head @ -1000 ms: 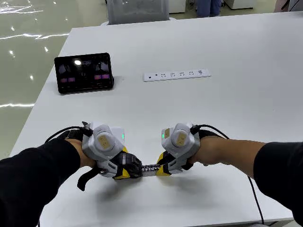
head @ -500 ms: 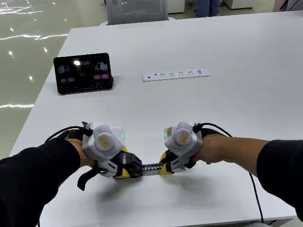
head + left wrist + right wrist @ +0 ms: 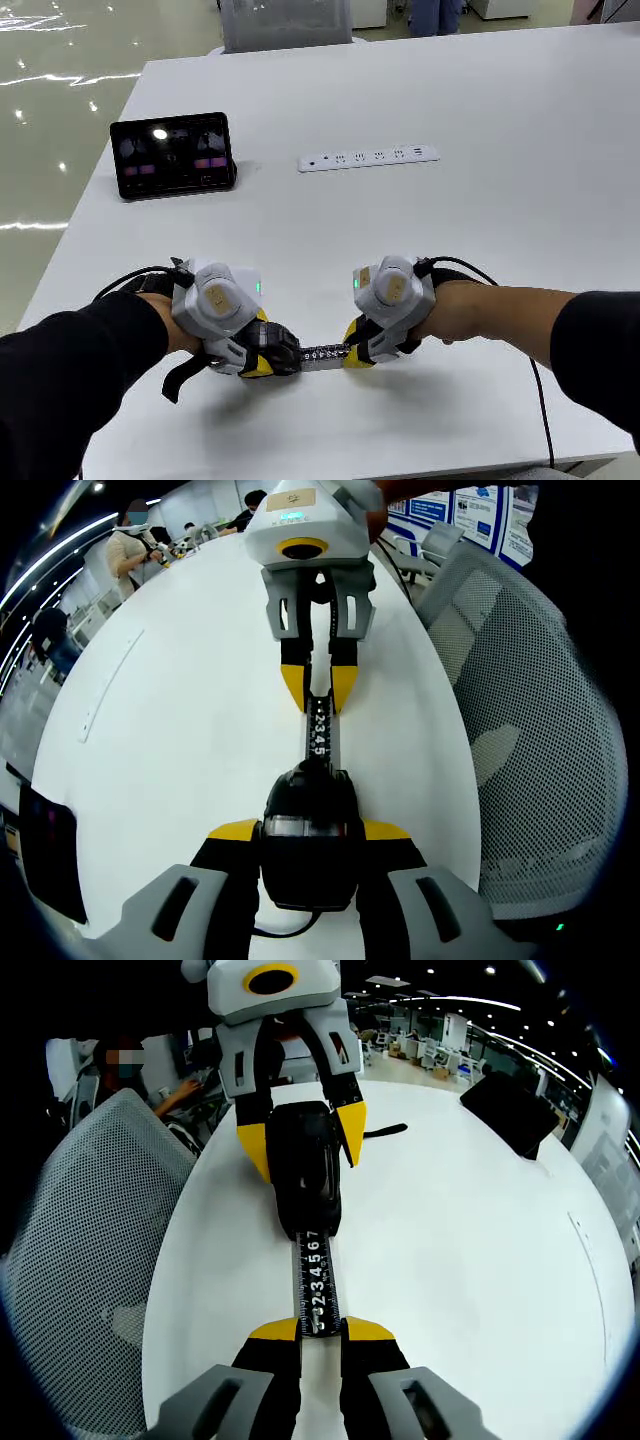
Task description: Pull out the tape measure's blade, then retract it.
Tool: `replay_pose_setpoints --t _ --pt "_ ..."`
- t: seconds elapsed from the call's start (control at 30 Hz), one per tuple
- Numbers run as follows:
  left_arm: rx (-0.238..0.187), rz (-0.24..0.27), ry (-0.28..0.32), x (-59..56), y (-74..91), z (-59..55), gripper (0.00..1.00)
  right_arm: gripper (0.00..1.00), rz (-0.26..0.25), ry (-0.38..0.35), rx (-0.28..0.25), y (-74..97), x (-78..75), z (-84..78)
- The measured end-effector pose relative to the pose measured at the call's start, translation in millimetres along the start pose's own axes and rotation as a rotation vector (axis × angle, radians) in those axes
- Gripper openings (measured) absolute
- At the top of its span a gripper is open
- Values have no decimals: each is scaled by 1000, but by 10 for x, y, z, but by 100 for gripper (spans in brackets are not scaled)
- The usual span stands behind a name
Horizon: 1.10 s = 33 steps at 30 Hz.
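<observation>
The black tape measure case (image 3: pixel 308 835) sits clamped between the yellow-tipped jaws of my left gripper (image 3: pixel 262 352) near the table's front edge. A short length of numbered blade (image 3: pixel 316 1282) runs out of the case (image 3: pixel 306 1168) to my right gripper (image 3: pixel 320 1331), which is shut on the blade's end. In the head view the blade (image 3: pixel 322 353) spans the small gap between the case (image 3: pixel 276 348) and the right gripper (image 3: pixel 357 353). From the left gripper view the blade (image 3: pixel 318 730) leads straight to the right gripper (image 3: pixel 318 688).
A dark tablet (image 3: pixel 173 154) stands at the table's left side and a white power strip (image 3: pixel 368 157) lies mid-table. The white table (image 3: pixel 500 120) stretches far beyond. A grey mesh chair (image 3: pixel 520 720) stands at the near edge.
My right gripper has drawn a little to the right with the blade end, so slightly more blade shows. The left gripper and case have stayed put.
</observation>
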<state>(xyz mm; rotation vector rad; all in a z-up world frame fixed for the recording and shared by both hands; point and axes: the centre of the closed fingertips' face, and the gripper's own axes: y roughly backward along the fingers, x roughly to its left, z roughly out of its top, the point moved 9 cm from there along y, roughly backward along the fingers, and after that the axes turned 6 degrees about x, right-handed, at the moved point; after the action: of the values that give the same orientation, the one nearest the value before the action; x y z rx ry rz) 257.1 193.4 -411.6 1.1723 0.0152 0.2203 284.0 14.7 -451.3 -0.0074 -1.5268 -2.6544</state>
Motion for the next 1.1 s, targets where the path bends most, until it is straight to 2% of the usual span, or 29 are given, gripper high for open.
replay_pose_setpoints --t 1.1 --pt "-4 0 6 3 -2 20 31 10 -3 -8 12 126 -16 -158"
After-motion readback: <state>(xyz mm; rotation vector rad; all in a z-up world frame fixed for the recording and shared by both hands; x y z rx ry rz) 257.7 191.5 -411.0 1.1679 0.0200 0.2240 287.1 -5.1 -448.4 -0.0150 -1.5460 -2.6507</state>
